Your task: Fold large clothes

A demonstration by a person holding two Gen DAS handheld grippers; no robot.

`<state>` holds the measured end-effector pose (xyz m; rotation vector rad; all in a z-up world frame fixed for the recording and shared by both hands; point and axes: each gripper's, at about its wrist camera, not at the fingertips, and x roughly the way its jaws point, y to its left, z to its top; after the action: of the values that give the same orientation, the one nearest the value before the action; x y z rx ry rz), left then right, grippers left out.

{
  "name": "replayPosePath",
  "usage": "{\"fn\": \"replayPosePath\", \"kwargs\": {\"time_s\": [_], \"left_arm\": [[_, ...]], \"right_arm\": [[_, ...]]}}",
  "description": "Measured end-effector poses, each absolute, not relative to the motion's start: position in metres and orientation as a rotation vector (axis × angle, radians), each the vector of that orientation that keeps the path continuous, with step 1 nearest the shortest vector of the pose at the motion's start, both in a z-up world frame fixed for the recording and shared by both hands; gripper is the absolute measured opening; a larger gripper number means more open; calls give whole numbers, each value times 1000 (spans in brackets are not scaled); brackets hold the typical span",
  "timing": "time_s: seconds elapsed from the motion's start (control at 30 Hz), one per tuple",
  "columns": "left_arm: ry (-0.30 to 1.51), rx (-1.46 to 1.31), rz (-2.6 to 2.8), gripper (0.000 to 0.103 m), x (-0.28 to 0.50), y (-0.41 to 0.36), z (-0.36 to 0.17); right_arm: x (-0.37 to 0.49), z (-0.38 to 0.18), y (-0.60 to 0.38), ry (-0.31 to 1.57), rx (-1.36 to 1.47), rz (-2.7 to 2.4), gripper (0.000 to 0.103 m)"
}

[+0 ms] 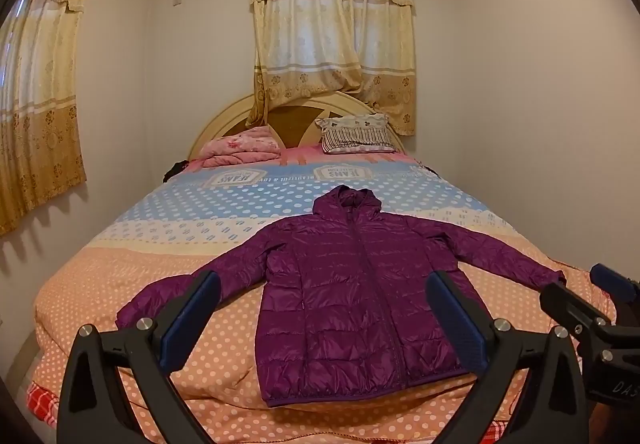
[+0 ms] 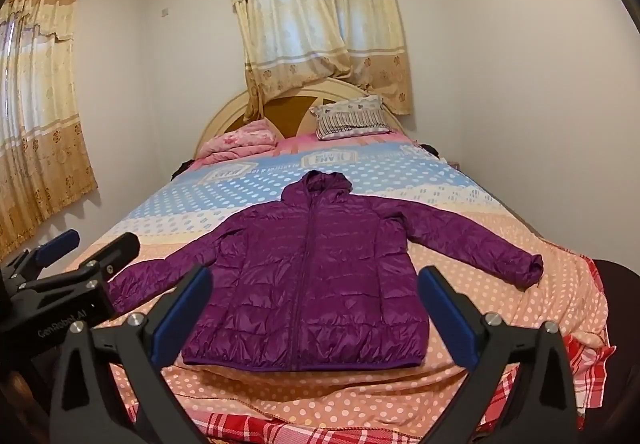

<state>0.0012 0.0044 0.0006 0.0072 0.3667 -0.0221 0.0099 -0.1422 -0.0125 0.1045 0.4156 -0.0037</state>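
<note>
Your jacket point(image 1: 352, 296) lies flat on the bed point(image 1: 224, 340), zipped front up, hood far, hem near, sleeves thrown out left and right. Its long axis runs straight away from you. Both tongs hang short of the hem, spread wide and pinching nothing. Your left tongs point(image 1: 324, 320) sit closer to the left sleeve point(image 1: 180, 292), your right tongs point(image 2: 314, 318) to the right sleeve point(image 2: 480, 244), so each probably takes its own side
</note>
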Motion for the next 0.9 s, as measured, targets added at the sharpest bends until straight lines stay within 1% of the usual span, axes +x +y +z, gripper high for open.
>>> {"fn": "replayPosePath", "kwargs": {"time_s": [0.9], "left_arm": [[348, -5, 4, 102, 3, 14, 4]], "right_arm": [[14, -22, -139, 444, 114, 10, 103]]}}
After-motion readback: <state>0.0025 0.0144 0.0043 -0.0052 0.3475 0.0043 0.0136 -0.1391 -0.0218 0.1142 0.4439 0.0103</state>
